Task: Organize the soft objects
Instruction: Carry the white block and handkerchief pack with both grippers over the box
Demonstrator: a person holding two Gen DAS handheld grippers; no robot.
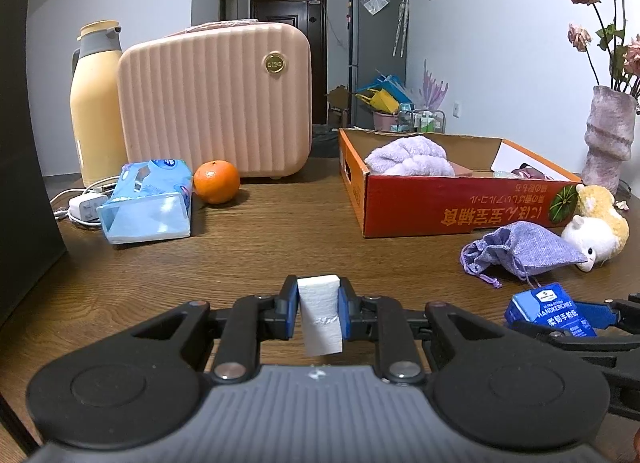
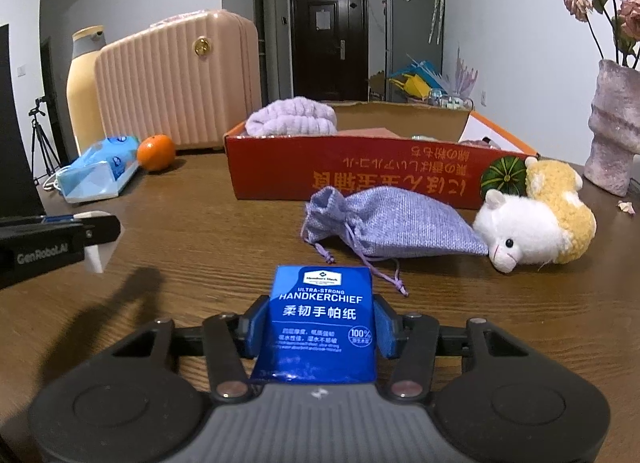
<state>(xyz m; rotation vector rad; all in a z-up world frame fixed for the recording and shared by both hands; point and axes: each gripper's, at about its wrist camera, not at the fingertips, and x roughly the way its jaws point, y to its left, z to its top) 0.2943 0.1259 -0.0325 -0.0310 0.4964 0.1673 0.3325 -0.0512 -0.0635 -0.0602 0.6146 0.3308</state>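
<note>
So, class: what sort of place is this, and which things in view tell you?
Most likely a lived-in flat: a brown wooden table in the main room, a tall grey fridge against the wall, and a dark front door down the hallway.

Bare tabletop (image 2: 208,247) before pouch (image 2: 396,223)

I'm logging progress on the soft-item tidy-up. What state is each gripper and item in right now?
left gripper: shut on white sponge block
right gripper: shut on blue handkerchief pack
red cardboard box: open-topped, purple towel inside
purple drawstring pouch: lying on table, outside box
alpaca plush: lying against box front
tissue pack: lying beside orange
</note>
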